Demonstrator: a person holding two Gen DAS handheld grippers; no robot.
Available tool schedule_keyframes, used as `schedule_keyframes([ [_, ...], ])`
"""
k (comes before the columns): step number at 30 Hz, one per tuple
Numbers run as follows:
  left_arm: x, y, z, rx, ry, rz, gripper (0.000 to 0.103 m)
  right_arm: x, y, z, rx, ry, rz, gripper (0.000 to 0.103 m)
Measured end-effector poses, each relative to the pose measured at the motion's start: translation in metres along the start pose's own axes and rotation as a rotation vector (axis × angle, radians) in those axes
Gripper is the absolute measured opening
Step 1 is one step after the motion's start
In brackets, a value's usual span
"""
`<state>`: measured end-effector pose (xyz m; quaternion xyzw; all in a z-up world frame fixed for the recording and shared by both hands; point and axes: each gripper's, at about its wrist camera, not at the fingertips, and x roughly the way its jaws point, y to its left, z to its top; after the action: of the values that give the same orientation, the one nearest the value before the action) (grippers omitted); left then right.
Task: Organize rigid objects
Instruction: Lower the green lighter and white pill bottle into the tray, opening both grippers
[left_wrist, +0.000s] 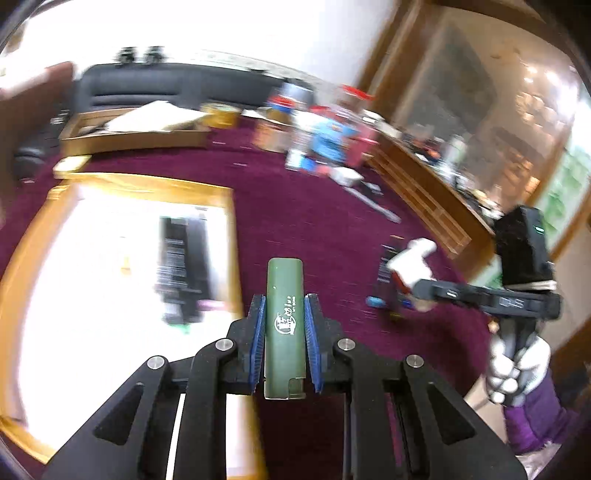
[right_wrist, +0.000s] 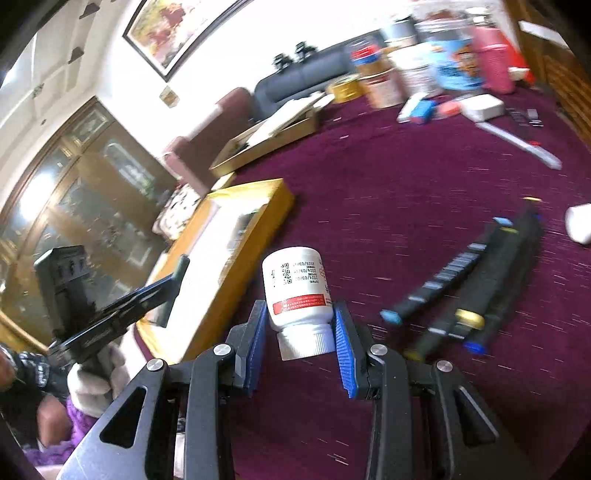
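both hand-held grippers point downward over the purple cloth bench (right_wrist: 369, 206): the left hand-held gripper (left_wrist: 284, 332) clamps one smooth green bar (left_wrist: 285, 317), and the right hand-held gripper (right_wrist: 301, 332) clamps one white plastic bottle (right_wrist: 298, 291), ribbed cap toward the camera. one yellow-rimmed tray (right_wrist: 255, 214) lies by the bench's left edge, with several black markers (right_wrist: 476, 291) clustered to the right.

Black tongs (left_wrist: 284, 343), blue ribbed pads (right_wrist: 345, 354), purple sleeve (left_wrist: 532, 424)
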<state>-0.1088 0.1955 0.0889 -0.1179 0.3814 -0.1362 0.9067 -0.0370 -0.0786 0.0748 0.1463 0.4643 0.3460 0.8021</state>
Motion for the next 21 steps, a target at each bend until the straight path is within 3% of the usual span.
schedule_keyframes([
  [9,0.018,0.113,0.03,-0.164,0.045,0.17,0.018,0.095,0.066,0.034,-0.011,0.097,0.053,0.031],
  [19,0.05,0.183,0.031,-0.333,0.092,0.221,0.018,0.196,0.126,0.068,0.026,0.192,0.096,0.032],
  [21,0.048,0.191,0.03,-0.381,0.08,0.202,0.018,0.213,0.135,0.073,0.027,0.204,0.093,0.032],
])
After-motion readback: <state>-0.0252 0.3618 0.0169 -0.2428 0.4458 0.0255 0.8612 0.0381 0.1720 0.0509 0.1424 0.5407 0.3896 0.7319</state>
